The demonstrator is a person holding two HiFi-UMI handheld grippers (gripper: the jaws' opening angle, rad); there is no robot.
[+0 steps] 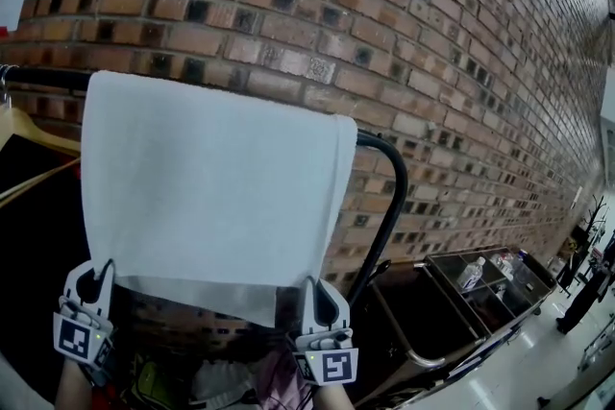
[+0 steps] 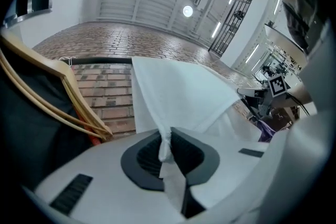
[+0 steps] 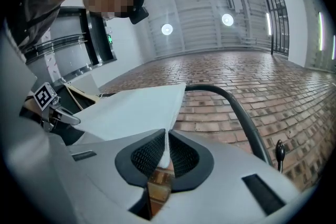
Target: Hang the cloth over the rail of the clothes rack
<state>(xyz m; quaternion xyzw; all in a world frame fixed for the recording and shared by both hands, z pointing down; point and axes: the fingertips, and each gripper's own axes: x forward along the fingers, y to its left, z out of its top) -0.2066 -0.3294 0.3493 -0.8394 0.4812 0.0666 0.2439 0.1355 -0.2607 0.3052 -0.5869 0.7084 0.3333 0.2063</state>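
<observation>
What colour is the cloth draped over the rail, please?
The cloth is plain white; head view shows it best.

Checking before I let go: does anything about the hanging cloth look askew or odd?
Slightly. The cloth lies over the rail, but its lower edge is uneven: a shaded layer shows below the front one, deeper toward the right. Left tool and right tool each pinch a bottom corner.

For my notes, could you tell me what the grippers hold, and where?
Both pinch the white cloth: left gripper at its lower left corner, right gripper at its lower right corner.
</observation>
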